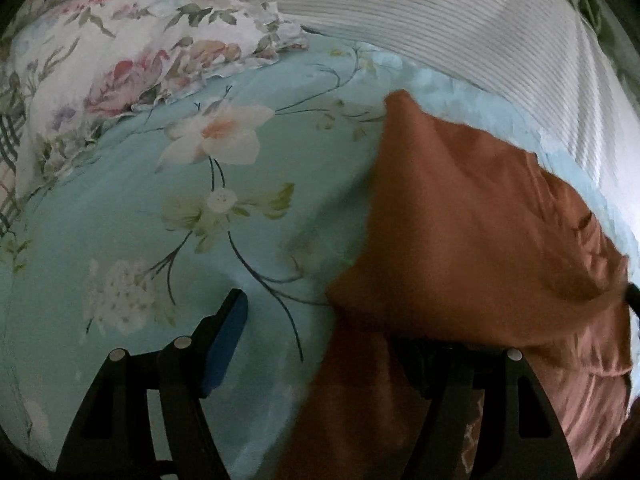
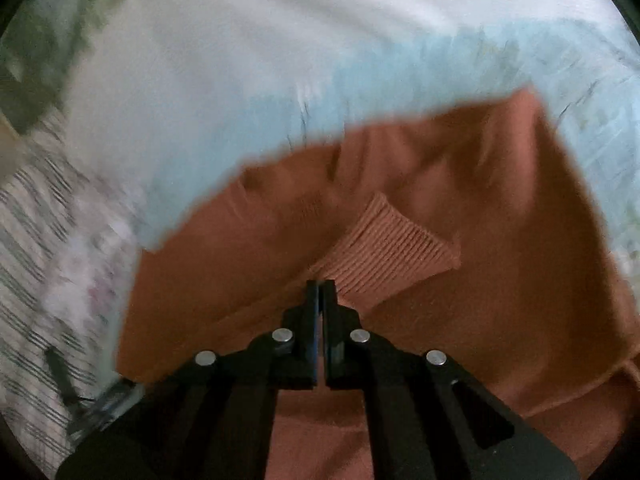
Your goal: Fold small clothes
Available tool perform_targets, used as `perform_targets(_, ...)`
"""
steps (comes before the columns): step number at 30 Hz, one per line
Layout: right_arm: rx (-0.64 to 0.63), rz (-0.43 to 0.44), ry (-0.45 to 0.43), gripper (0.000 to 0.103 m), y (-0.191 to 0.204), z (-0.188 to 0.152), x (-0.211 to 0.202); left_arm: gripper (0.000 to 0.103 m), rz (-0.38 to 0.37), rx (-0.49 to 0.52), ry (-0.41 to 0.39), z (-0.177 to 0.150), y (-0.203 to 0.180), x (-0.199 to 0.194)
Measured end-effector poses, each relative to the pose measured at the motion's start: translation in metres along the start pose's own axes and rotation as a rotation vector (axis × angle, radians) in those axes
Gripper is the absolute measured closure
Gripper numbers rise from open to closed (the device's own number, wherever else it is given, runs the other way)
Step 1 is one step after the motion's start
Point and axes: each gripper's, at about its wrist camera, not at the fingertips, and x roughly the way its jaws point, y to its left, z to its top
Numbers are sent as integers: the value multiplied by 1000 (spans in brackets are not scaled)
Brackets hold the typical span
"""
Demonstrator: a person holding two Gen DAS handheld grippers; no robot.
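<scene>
A rust-orange knit garment (image 1: pixel 472 216) lies on a light blue floral bedsheet (image 1: pixel 168 240). In the left wrist view my left gripper (image 1: pixel 320 320) is open; its left finger with a blue pad (image 1: pixel 226 340) rests over the sheet, and its right finger is hidden under the garment's left edge. In the right wrist view the garment (image 2: pixel 500 240) fills the centre and right, with a ribbed cuff (image 2: pixel 384 248) folded across it. My right gripper (image 2: pixel 321 288) is shut just at the cuff's near end; whether it pinches fabric is unclear. The view is motion-blurred.
A floral pillow (image 1: pixel 120 60) lies at the back left of the bed. A white ribbed blanket (image 1: pixel 460 20) runs along the far side and right. A striped cloth (image 2: pixel 36 280) shows at the left of the right wrist view.
</scene>
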Motion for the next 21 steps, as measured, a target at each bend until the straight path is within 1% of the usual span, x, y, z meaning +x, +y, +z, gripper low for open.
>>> perform_targets(1,8,-19,-14,101,-2,-1,-6,31,-5,-6,3,0,1,2)
perform_targets(2,49,-24,-18,101,-14,-3,-13,31,-5,-7,4,-1,1,3)
perform_targets(3,77,-21,1,101,-21,-4,-12,31,6,4,-2,-3,0,3)
perform_targets(4,107,-37,39,101,-31,-6,-9,31,12,12,-9,-4,-2,2)
perform_targets(6,143,-99,87,101,-44,-10,-3,31,14,17,-19,-6,-2,2)
perform_targets(7,186,-119,124,101,-55,-14,1,31,9,17,-19,-7,0,2)
perform_targets(8,242,-103,149,101,-67,-17,3,31,1,12,-17,-6,1,2)
perform_targets(9,284,-79,155,101,-72,-19,3,31,-5,7,-15,-6,2,3)
perform_targets(10,303,-74,156,101,-76,-21,3,31,-8,5,-15,-6,3,3)
perform_targets(14,268,-137,126,101,-80,-13,2,31,-6,6,-19,-7,2,3)
perform_targets(15,263,-148,134,100,-79,-11,7,31,-6,5,-20,-7,2,3)
perform_targets(17,259,-166,180,100,-80,-8,23,31,-7,5,-20,-7,2,3)
perform_targets(20,249,-164,181,100,-79,-3,29,31,-8,5,-19,-7,3,3)
perform_targets(21,259,-151,178,100,-80,-1,28,31,-11,4,-19,-7,3,3)
